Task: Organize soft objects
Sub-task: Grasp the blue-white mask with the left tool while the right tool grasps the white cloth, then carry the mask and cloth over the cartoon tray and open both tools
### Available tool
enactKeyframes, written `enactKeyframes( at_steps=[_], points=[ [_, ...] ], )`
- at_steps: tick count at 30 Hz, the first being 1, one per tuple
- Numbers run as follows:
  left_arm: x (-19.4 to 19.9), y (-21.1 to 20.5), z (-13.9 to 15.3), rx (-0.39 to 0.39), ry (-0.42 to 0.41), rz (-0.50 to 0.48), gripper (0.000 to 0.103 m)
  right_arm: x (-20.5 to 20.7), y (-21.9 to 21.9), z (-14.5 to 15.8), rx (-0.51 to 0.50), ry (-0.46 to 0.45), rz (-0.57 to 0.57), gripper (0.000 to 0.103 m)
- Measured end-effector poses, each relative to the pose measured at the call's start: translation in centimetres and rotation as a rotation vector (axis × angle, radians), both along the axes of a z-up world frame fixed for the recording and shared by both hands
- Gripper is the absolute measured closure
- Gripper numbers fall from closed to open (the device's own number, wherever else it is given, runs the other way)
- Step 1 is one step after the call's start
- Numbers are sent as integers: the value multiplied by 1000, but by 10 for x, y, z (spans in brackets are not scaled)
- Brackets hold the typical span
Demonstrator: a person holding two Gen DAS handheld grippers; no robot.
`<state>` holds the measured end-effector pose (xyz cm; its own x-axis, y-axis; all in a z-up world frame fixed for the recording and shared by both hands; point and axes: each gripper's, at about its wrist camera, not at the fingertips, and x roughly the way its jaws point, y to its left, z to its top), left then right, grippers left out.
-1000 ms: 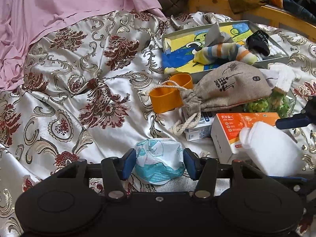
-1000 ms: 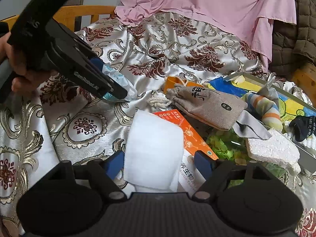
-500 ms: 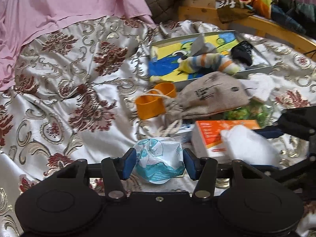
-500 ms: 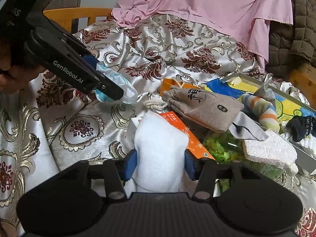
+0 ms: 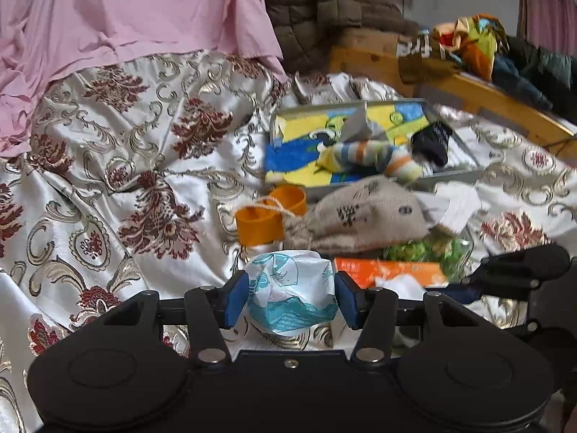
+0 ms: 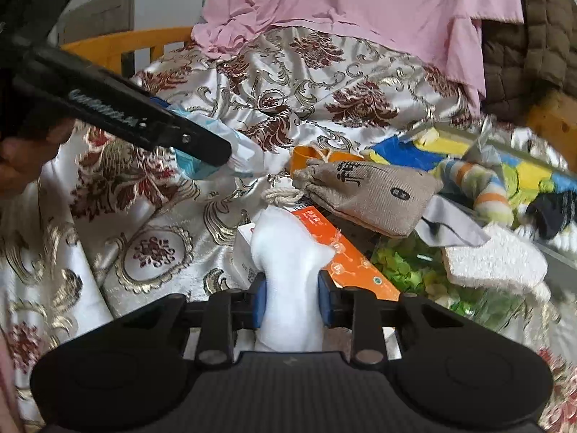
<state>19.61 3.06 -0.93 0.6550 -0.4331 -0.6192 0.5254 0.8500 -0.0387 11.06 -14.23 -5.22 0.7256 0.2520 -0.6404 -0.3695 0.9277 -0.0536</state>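
Note:
My left gripper (image 5: 291,299) is shut on a soft white-and-teal tissue pack (image 5: 290,297) and holds it above the patterned bedspread (image 5: 108,180). It also shows in the right wrist view (image 6: 216,148), at the left. My right gripper (image 6: 292,305) is shut on a white soft pad (image 6: 288,270), squeezing it narrow, over an orange box (image 6: 346,256). A beige drawstring pouch (image 6: 371,195) lies ahead. A striped sock (image 5: 368,155) and a black sock (image 5: 431,142) lie in the shallow tray (image 5: 317,133).
An orange cup (image 5: 259,223) lies by the pouch. A bag of green bits (image 6: 414,270) and a white foam block (image 6: 494,256) sit at the right. Pink cloth (image 5: 126,18) covers the back. A wooden bed frame (image 5: 487,97) runs at the right.
My right gripper has closed on the white pad, squeezing it narrow, and lifted it. My left gripper has risen with the tissue pack and moved toward the tray.

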Motion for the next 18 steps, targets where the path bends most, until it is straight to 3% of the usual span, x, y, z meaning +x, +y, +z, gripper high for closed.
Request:
enactKeyframes(
  at_steps=[8, 18],
  points=[
    [-25, -13, 20, -34, -90, 25, 48, 0, -16, 8, 85, 24, -39, 84],
    [-57, -28, 36, -52, -151, 48, 48, -16, -44, 47, 196, -99, -121, 86]
  ],
)
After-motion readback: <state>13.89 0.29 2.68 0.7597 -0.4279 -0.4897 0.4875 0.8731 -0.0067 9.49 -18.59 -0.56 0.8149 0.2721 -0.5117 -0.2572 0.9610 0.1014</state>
